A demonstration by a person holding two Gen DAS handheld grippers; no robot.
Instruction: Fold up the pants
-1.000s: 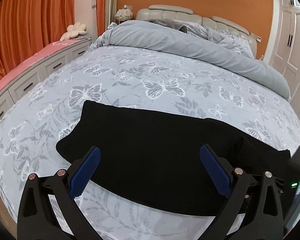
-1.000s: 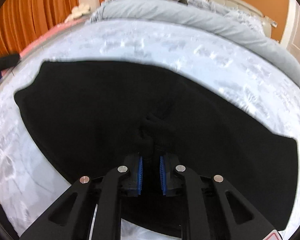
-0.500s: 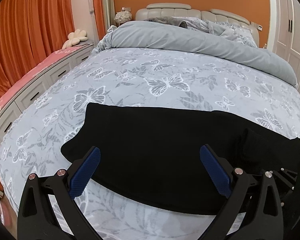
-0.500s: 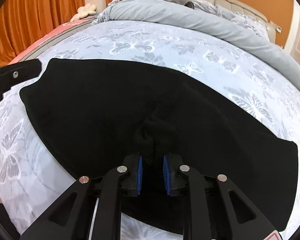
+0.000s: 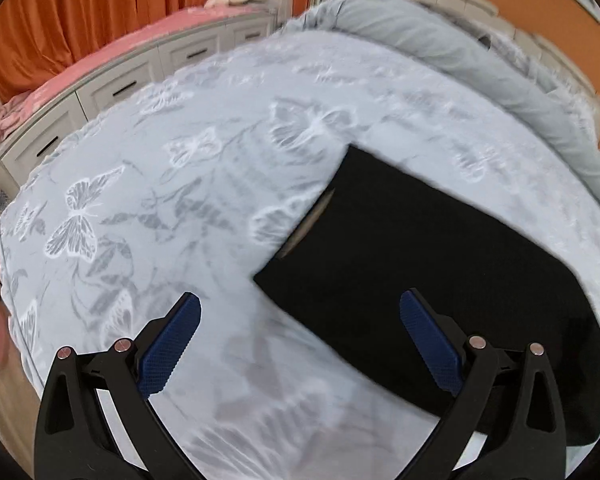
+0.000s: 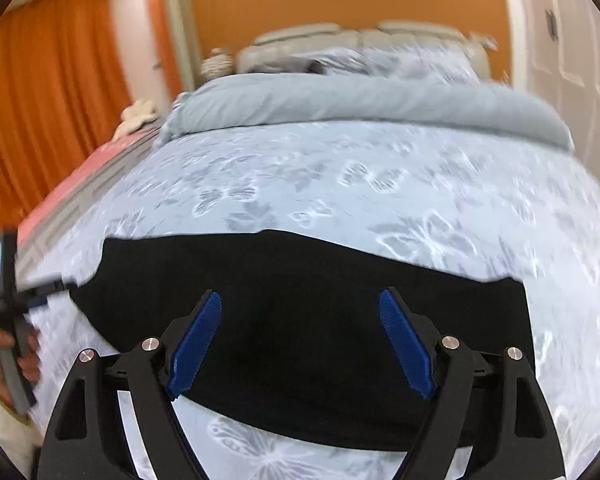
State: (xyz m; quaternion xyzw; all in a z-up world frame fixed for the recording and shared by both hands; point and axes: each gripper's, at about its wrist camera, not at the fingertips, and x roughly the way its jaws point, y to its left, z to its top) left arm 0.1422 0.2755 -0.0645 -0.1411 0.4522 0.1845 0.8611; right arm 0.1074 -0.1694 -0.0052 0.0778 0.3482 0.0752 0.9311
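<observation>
The black pants (image 6: 308, 312) lie flat on the butterfly-print bedspread (image 6: 340, 176). In the right wrist view they stretch across the bed below my right gripper (image 6: 300, 316), which is open and empty above them. In the left wrist view the pants (image 5: 420, 264) lie to the right, their left end showing a pale inner lining at the opening. My left gripper (image 5: 300, 320) is open and empty, its right finger over the pants' near-left corner and its left finger over bare bedspread. The left gripper also shows at the left edge of the right wrist view (image 6: 8, 304), held by a hand.
A rolled grey duvet (image 6: 360, 100) and pillows lie at the head of the bed by a cream headboard. A white drawer unit (image 5: 112, 88) with a pink top runs along the left side. Orange curtains (image 6: 52, 120) hang beyond it. White wardrobe doors (image 6: 572, 52) stand at the right.
My right gripper has let go of the pinched fold of pants, opened and lifted back. My left gripper has swung left, so the pants' left end now sits under its right finger.
</observation>
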